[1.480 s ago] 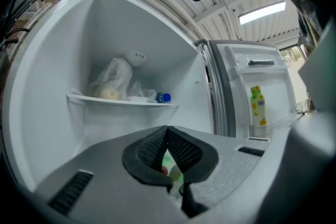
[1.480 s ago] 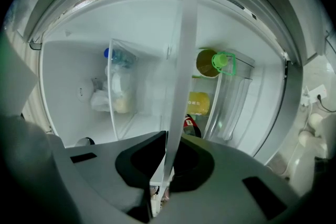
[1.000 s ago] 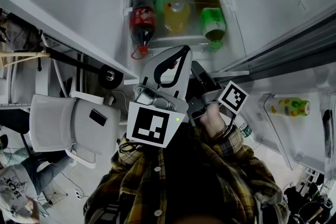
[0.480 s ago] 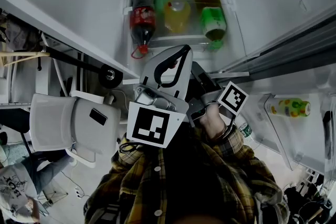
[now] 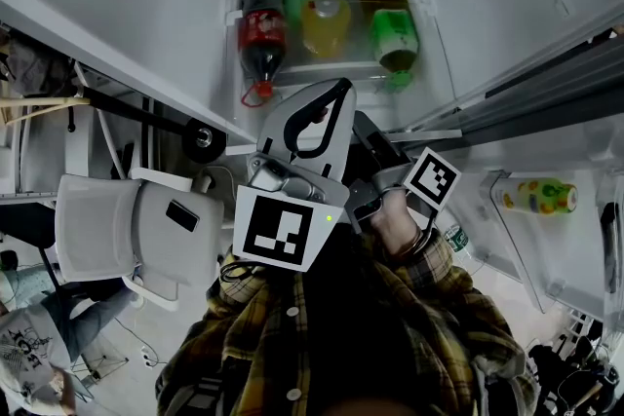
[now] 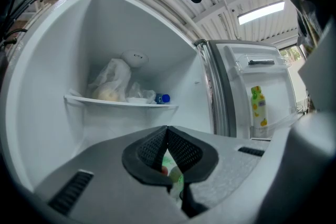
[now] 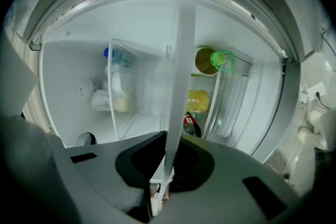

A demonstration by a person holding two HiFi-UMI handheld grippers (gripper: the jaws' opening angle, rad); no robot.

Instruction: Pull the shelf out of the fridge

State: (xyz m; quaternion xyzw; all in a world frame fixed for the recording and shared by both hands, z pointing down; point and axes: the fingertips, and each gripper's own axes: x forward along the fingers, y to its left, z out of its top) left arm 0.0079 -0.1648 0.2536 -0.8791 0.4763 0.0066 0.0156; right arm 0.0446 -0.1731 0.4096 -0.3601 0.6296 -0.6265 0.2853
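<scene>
My right gripper [image 7: 167,147] is shut on the white edge strip of a fridge shelf [image 7: 181,60], which runs straight up the right gripper view. In the head view the right gripper [image 5: 375,151] sits low in front of the open fridge, and the left gripper hides its grip. My left gripper [image 5: 327,97] is raised beside it with its jaws shut and nothing between them [image 6: 167,131]. Behind them a lower shelf [image 5: 322,71] carries a cola bottle [image 5: 263,39], a yellow bottle [image 5: 327,24] and a green bottle [image 5: 393,39].
An upper shelf [image 6: 121,102] holds plastic bags and a blue-capped bottle [image 6: 164,98]. The open door at the right has a rack with a yellow-green bottle [image 5: 534,198]. A white chair [image 5: 127,229] stands at the left, with a person [image 5: 39,346] beyond it.
The head view has shifted a little. Both grippers keep their places, and the right one stays shut on the shelf edge.
</scene>
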